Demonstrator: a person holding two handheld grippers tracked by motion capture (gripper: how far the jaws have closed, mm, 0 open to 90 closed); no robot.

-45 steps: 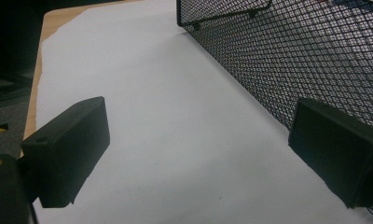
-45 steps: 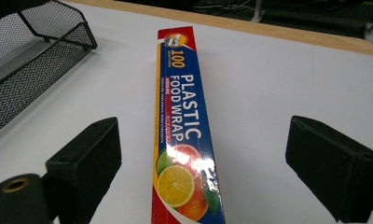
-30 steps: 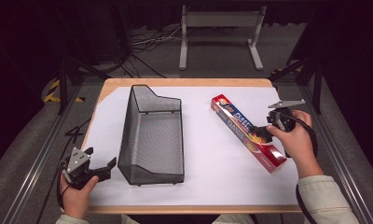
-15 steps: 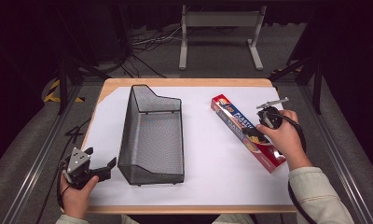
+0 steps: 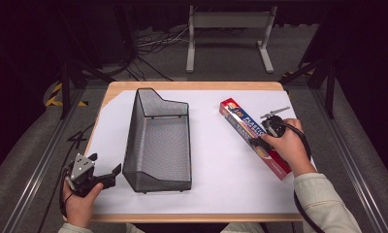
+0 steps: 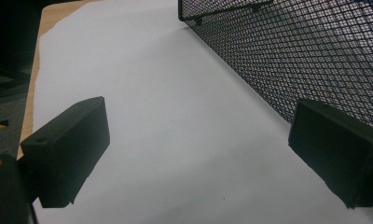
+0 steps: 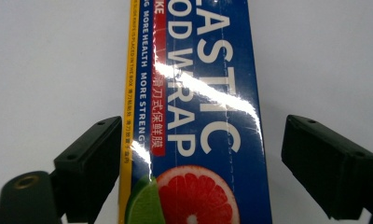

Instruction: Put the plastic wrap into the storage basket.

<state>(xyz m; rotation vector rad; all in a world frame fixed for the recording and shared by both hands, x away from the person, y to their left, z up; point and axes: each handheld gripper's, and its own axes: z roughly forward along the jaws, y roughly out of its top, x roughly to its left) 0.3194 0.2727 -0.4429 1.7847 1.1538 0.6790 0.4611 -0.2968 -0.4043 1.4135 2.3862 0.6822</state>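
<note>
Plastic wrap box (image 5: 254, 136) right of mesh basket (image 5: 158, 141)

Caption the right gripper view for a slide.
Open right gripper straddling the long blue plastic-wrap box on white paper, black fingers closing in.

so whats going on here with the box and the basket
A person holds a pair of tongs in each hand at a paper-covered table. The right tongs straddle the plastic wrap box, which lies flat; their jaws have just been closing but do not touch it yet. The left tongs rest open near the corner of the empty black mesh basket, holding nothing.
</note>
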